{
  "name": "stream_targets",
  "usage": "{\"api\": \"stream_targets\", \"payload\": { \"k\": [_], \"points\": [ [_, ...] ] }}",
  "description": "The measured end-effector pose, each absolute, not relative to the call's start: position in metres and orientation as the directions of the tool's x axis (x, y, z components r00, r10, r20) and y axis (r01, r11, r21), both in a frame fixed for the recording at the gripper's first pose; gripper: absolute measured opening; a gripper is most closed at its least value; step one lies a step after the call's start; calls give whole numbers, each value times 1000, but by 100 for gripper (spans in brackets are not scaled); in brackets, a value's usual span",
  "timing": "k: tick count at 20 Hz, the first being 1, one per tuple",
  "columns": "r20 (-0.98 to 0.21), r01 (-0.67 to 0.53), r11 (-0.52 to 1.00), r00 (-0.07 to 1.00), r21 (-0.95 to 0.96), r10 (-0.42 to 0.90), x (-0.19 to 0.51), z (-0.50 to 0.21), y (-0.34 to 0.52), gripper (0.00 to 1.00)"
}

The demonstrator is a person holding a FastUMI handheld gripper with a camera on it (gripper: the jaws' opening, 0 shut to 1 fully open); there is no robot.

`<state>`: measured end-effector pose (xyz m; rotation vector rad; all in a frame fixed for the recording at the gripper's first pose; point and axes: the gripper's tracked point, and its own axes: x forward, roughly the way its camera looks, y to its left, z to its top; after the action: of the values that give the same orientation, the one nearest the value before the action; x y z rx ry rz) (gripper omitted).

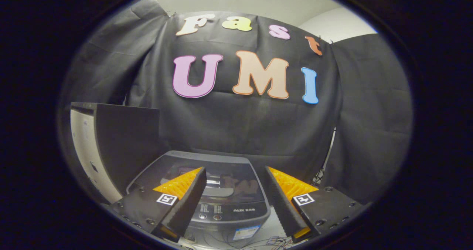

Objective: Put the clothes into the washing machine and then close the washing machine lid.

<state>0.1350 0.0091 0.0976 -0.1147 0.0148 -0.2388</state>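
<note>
Lid down, no clothes in sight: where you stand

Progress, judged from how things lie, is hard to place. The dark grey top-loading washing machine (pixel 218 191) sits below and just ahead of your gripper (pixel 236 194), and its dark glossy lid (pixel 221 176) appears to lie flat over the tub. No clothes are held, and the gap between the fingers shows only the machine. Either the loading is finished and the lid already closed, or nothing has begun; you cannot tell which from this view, since the lid's surface gives reflections and not a look inside.

Your fingers are spread wide apart and pinch nothing. They reach over the machine's front corners, with the control panel (pixel 225 210) showing between them.

As for orientation, the machine faces you: the control panel strip is on the near side, and the rounded rear edge of the top lies toward the black cloth wall (pixel 258 131). Its front-to-back axis runs roughly in line with your fingers. A dark upright panel (pixel 125 146) stands beside it, on the left finger's side.
</note>
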Motion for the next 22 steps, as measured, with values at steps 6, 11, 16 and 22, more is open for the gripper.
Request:
{"api": "stream_targets", "payload": {
  "k": [6,11,16,22],
  "points": [
    [-16,216,974,976,-67,-217,79,64,-15,98],
    [-34,143,990,989,-7,-143,43,43,-4,98],
    [-27,61,998,998,-3,-61,20,26,11,98],
    [-36,-12,998,999,-57,10,11,13,24,98]
  ]
}}
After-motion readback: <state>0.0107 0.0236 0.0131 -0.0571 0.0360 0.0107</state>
